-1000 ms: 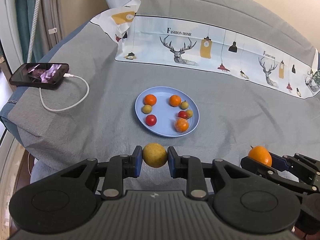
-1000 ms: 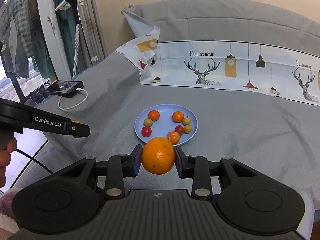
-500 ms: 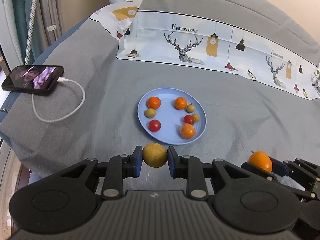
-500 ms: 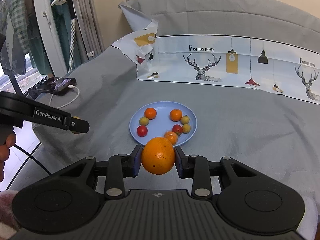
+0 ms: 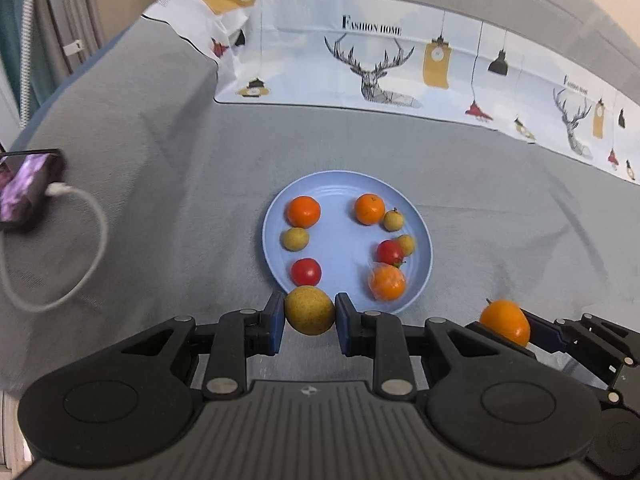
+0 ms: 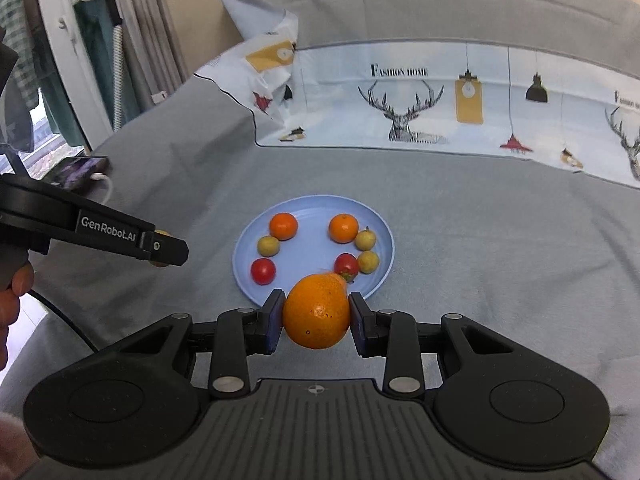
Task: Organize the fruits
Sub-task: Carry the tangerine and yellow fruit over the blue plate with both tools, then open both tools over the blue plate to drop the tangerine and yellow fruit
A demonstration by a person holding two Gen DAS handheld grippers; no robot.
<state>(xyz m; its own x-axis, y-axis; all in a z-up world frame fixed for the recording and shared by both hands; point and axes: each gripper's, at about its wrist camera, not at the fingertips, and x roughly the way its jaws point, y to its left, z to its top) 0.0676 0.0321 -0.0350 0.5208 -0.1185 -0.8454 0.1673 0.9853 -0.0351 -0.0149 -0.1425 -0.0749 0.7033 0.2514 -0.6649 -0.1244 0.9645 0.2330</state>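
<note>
Yellow-brown fruit (image 5: 309,309) in left gripper (image 5: 309,316), orange (image 6: 316,311) in right gripper (image 6: 316,318).

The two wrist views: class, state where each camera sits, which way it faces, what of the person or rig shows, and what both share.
Left wrist: on the left gripper, facing down at the blue plate; it grips a yellow-brown fruit.
Right wrist: on the right gripper, facing the plate, gripping an orange; a hand shows.
Shared: plate, phone.
</note>
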